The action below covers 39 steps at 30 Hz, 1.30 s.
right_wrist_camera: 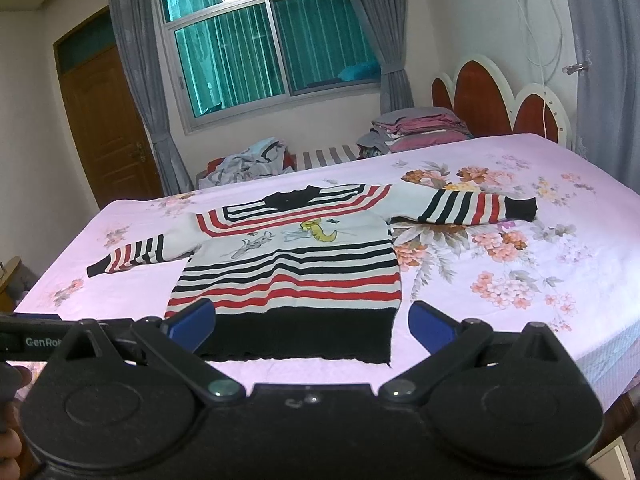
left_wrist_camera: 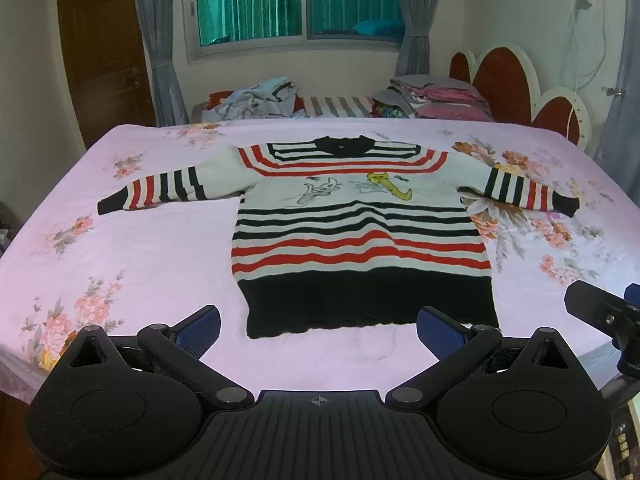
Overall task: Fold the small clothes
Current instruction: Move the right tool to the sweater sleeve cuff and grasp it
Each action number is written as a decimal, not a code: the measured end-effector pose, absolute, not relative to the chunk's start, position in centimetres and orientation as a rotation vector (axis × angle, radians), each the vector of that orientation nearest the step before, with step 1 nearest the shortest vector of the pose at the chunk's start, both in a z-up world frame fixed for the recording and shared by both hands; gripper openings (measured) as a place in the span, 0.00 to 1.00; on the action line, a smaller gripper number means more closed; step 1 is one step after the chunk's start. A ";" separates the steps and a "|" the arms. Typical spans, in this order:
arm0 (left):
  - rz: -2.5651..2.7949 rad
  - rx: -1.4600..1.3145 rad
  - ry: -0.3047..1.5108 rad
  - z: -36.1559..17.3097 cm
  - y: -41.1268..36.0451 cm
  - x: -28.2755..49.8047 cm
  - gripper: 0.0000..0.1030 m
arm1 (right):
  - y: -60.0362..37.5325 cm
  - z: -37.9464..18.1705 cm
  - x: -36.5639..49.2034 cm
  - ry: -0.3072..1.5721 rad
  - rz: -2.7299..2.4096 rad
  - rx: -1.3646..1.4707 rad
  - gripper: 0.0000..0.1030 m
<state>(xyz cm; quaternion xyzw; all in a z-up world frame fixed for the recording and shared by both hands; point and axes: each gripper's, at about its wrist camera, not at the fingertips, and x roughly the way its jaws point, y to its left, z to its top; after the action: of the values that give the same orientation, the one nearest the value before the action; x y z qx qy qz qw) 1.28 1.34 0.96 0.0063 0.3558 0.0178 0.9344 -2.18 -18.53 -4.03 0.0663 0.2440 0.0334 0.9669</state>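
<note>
Where the left wrist view looks along its fingers, shows the left tool [left_wrist_camera: 318, 330] released, blue pads [left_wrist_camera: 200, 328] spread wide and grasping nothing, poised just short of the black hem of a striped sweater [left_wrist_camera: 352, 220]. Lies flat and face up on the bed [left_wrist_camera: 160, 236], that sweater, both sleeves stretched out to the sides, collar toward the far edge, cartoon print across the chest, on a pink floral sheet. Catches part of the right tool [left_wrist_camera: 600, 312] at the right border, near the hem's right corner, its opening hidden from this side. Farther back, shows a loose heap of clothes [left_wrist_camera: 256, 100], a folded stack [left_wrist_camera: 436, 96] by the red scalloped headboard [left_wrist_camera: 504, 76], grey curtains [left_wrist_camera: 160, 40] and a window [left_wrist_camera: 296, 0]. Seen from the right wrist view, has the right tool [right_wrist_camera: 312, 326] likewise released, pads [right_wrist_camera: 432, 326] apart with the sweater's [right_wrist_camera: 288, 272] black hem between them and beyond, touching neither. Shows the same garment spread on the bed [right_wrist_camera: 520, 240], right sleeve reaching over the flower print, and a brown door [right_wrist_camera: 108, 120] at left beside the window [right_wrist_camera: 260, 48].
</note>
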 end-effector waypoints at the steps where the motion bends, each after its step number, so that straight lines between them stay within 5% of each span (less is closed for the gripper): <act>1: 0.036 0.014 0.729 1.0 1.3 1.4 1.00 | -18.5 -4.0 -2.2 0.494 0.066 0.134 1.00; 23: 0.051 -0.002 0.750 0.0 2.4 3.7 1.00 | -18.4 -5.1 -0.6 0.496 0.056 0.136 1.00; 39: 0.021 -0.054 0.737 -1.6 5.3 15.1 1.00 | -19.7 -6.9 8.6 0.515 -0.054 0.186 0.99</act>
<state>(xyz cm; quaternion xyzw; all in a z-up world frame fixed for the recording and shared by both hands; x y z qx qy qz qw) 15.14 5.26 -1.55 -0.0266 0.3601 0.0104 0.9325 8.55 -19.73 -6.94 0.0921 0.2541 -0.0268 0.9624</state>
